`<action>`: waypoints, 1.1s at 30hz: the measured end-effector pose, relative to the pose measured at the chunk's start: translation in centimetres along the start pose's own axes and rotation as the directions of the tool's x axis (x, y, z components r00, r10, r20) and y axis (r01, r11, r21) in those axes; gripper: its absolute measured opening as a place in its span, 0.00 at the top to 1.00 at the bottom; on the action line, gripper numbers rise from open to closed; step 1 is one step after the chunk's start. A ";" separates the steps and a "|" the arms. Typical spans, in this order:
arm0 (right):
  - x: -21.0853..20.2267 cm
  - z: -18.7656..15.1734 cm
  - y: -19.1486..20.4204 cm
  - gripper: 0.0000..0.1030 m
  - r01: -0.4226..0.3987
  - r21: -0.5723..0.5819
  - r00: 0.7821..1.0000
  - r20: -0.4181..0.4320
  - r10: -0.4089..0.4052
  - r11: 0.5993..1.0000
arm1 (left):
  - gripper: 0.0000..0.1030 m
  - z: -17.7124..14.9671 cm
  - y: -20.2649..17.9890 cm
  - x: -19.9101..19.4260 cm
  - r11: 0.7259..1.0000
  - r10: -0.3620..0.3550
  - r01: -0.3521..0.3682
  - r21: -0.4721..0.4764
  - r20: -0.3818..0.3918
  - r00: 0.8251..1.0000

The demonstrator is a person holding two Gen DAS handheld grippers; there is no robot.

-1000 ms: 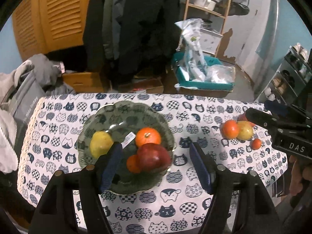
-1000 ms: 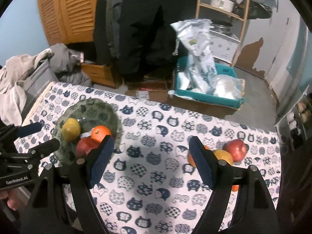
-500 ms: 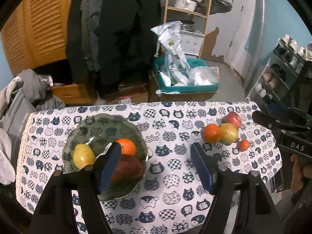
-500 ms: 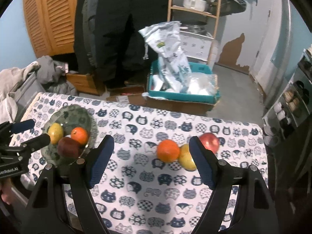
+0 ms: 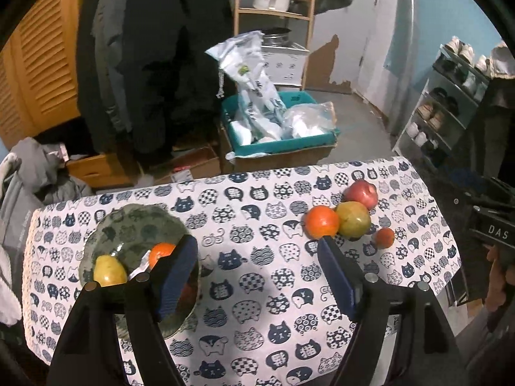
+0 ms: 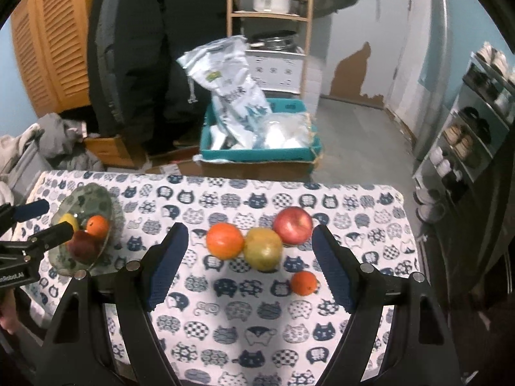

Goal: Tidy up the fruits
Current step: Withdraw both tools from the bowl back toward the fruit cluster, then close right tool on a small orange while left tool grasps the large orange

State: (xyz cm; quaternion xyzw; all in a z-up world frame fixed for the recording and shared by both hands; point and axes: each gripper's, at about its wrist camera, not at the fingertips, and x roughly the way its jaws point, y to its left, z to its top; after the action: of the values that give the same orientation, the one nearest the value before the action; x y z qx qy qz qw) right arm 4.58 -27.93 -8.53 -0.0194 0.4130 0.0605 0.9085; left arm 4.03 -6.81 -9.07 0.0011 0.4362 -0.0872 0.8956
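Through my left tongs [image 5: 257, 273], the green plate [image 5: 128, 225] sits on the desk [image 5: 257, 305] behind the left finger, holding a yellow pear [image 5: 109, 270], an orange [image 5: 161, 252] and a dark fruit mostly hidden. These tongs have just been opening, nothing between them, tilted downward.

Through my right tongs [image 6: 248, 263], spread wide and empty, the loose orange [image 6: 224, 240], greenish pear [image 6: 263, 249], red apple [image 6: 293, 225] and small tangerine [image 6: 303, 283] lie just beyond and between the fingers.
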 end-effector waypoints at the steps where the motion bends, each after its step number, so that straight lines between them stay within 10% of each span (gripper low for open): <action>1: 0.0 -0.1 -0.5 0.22 0.006 0.008 1.000 -0.001 -0.006 1.000 | 0.24 0.1 -0.3 0.2 1.000 -0.002 0.002 0.005 -0.002 1.000; 33: 12.7 -6.6 -8.5 0.22 0.071 0.146 0.948 -0.316 -0.022 0.987 | 0.24 -2.1 -5.9 13.2 0.993 0.014 0.011 0.121 -0.205 0.979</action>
State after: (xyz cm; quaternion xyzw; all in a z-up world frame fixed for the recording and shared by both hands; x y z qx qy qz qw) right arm 9.00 -35.74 -22.51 0.0324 0.5550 0.0030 0.8312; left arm 9.46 -14.55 -20.21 0.0648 0.5203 -0.1123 0.8441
